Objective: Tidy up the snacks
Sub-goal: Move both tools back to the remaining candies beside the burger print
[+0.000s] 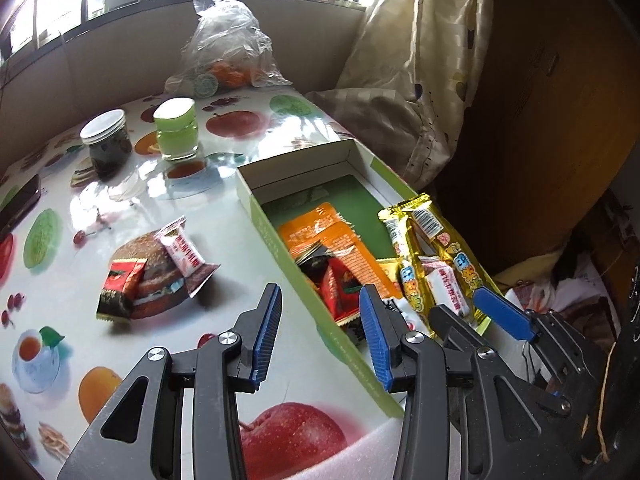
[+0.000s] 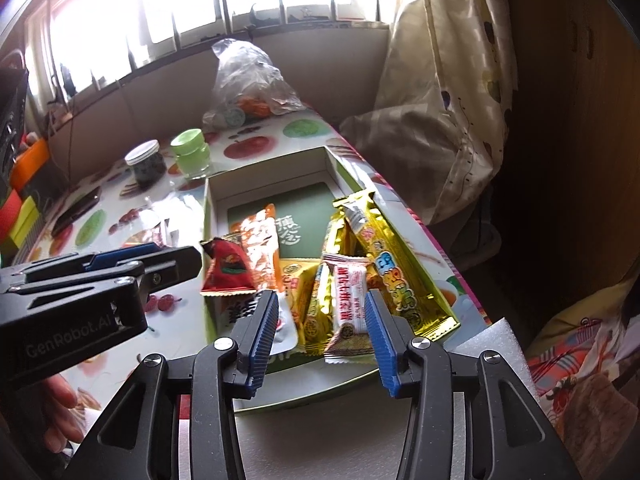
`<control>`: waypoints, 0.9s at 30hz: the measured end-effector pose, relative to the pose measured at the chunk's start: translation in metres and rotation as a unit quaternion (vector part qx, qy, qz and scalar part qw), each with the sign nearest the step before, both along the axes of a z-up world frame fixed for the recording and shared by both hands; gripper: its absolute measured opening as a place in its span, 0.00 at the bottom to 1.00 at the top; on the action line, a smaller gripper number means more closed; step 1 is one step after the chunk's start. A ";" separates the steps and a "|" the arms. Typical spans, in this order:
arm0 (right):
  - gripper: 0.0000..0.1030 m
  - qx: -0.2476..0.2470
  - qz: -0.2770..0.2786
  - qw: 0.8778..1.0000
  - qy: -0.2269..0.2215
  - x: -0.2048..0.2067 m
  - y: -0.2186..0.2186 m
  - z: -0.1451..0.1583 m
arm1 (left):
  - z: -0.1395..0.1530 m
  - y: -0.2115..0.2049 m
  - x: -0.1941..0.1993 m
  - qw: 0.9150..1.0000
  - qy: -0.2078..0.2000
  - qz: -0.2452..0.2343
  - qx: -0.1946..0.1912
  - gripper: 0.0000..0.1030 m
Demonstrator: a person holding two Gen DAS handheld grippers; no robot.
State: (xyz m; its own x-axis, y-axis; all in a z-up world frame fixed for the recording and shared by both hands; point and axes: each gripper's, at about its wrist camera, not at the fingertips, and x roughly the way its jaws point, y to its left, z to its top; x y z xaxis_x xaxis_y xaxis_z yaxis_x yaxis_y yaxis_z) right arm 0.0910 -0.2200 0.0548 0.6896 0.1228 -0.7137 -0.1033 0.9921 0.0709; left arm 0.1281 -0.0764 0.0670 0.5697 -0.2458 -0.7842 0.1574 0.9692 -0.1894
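A green box (image 1: 256,204) with a white inside lies open on the fruit-print table. In it are an orange packet (image 1: 332,236), a red packet (image 1: 340,288), gold bars (image 1: 452,252) and a white-pink packet (image 2: 348,300). On the table to its left lie a red-black packet (image 1: 120,288) and another white-pink packet (image 1: 184,248). My left gripper (image 1: 320,292) hovers open over the box's near left wall, holding nothing. My right gripper (image 2: 320,300) stands open above the box's near end, the snacks lying loose below it. Each gripper shows in the other's view: right gripper (image 1: 468,304), left gripper (image 2: 168,254).
A dark jar with a white lid (image 1: 106,144) and a green-lidded glass (image 1: 176,128) stand behind the loose packets. A clear plastic bag (image 1: 228,48) sits at the table's far end. A dark phone (image 1: 20,204) lies far left. A curtain (image 1: 420,60) hangs right. A hand (image 2: 60,400) holds the left gripper.
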 end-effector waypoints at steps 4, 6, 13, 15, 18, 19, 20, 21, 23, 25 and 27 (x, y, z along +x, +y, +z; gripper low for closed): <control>0.43 0.002 0.009 1.000 -0.006 -0.002 0.008 0.004 | 0.000 0.010 -0.009 1.000 -0.004 0.011 0.005 0.41; 0.43 0.005 0.014 1.000 -0.006 -0.002 0.012 0.005 | 0.000 0.018 -0.012 1.000 -0.003 0.019 0.003 0.41; 0.43 0.011 0.039 0.999 -0.013 0.000 0.036 0.011 | -0.001 0.052 -0.021 0.998 -0.003 0.058 0.002 0.41; 0.43 0.013 0.045 0.999 -0.013 0.001 0.042 0.011 | -0.002 0.064 -0.023 0.997 -0.005 0.076 0.003 0.41; 0.43 0.012 0.060 0.998 -0.016 0.003 0.053 0.013 | -0.004 0.080 -0.024 0.995 -0.003 0.095 0.001 0.41; 0.43 0.011 0.065 0.998 -0.017 0.004 0.057 0.013 | -0.005 0.084 -0.024 0.995 -0.002 0.100 0.001 0.41; 0.43 0.011 0.068 0.997 -0.017 0.006 0.061 0.012 | -0.007 0.089 -0.024 0.994 -0.001 0.106 0.000 0.41; 0.43 0.011 0.072 0.997 -0.016 0.008 0.064 0.012 | -0.008 0.094 -0.024 0.994 0.000 0.111 -0.001 0.41; 0.43 0.012 0.083 0.996 -0.013 0.012 0.073 0.010 | -0.011 0.103 -0.025 0.993 0.002 0.121 -0.004 0.41; 0.43 0.009 0.092 0.996 -0.012 0.017 0.082 0.008 | -0.014 0.112 -0.025 0.991 0.005 0.133 -0.003 0.41; 0.43 0.008 0.099 0.995 -0.009 0.021 0.090 0.006 | -0.017 0.119 -0.024 0.990 0.008 0.139 -0.005 0.41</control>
State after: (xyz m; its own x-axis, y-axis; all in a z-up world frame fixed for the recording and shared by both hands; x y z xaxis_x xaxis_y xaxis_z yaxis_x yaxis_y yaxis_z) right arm 0.1121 -0.1303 0.0609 0.6638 0.2685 -0.6981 -0.2973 0.9512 0.0831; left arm 0.1037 0.0425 0.0503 0.6032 -0.0891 -0.7926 -0.1184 0.9727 -0.1994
